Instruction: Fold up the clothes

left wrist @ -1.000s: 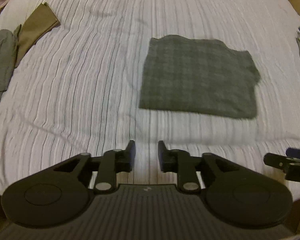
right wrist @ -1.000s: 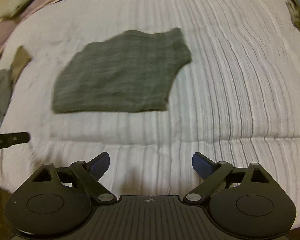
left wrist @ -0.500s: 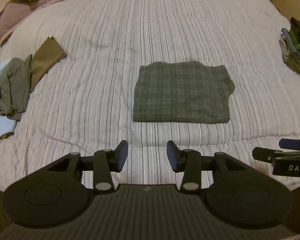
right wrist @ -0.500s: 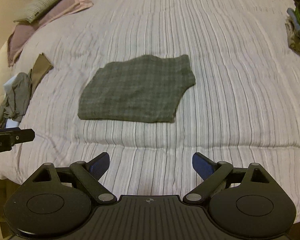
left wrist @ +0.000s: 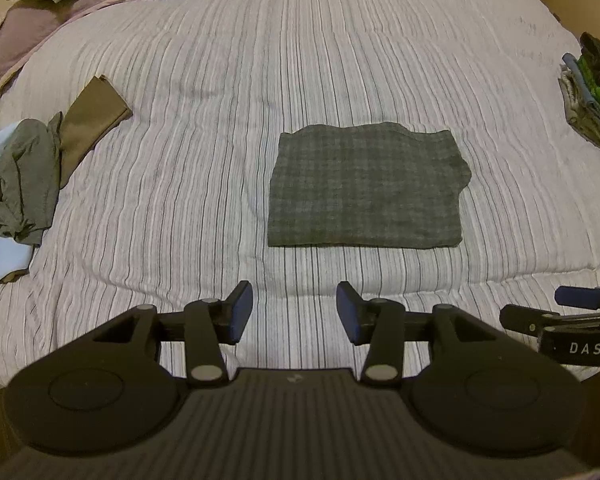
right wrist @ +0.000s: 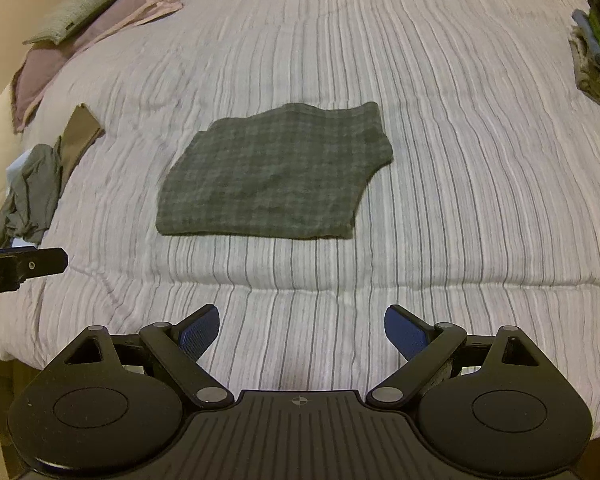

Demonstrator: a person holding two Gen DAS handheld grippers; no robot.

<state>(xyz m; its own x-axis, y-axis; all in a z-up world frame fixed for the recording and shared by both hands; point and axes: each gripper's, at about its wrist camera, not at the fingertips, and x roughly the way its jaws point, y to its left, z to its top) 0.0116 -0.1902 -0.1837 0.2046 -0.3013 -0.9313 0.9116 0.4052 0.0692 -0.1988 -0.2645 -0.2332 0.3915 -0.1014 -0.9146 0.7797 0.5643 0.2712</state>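
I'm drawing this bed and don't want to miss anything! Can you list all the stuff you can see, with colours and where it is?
Folded checked cloth: 1, dark grey-green, flat on the middle of the bed.
Bedspread: 1, white with thin dark stripes, covering the whole bed.
Crumpled clothes: 1 heap, grey with some light blue, at the bed's left edge.
Brown garment: 1, olive-brown, lying against that heap on its far side.
Pillows: 2 as far as I can tell, one mauve-pink and a green-grey one on top, far left corner.
Stacked clothes: 1 pile, dark, green and blue, far right edge.
Left gripper: 1, black with blue pads, open, holding nothing.
Right gripper: 1, black with blue pads, open wide, holding nothing.
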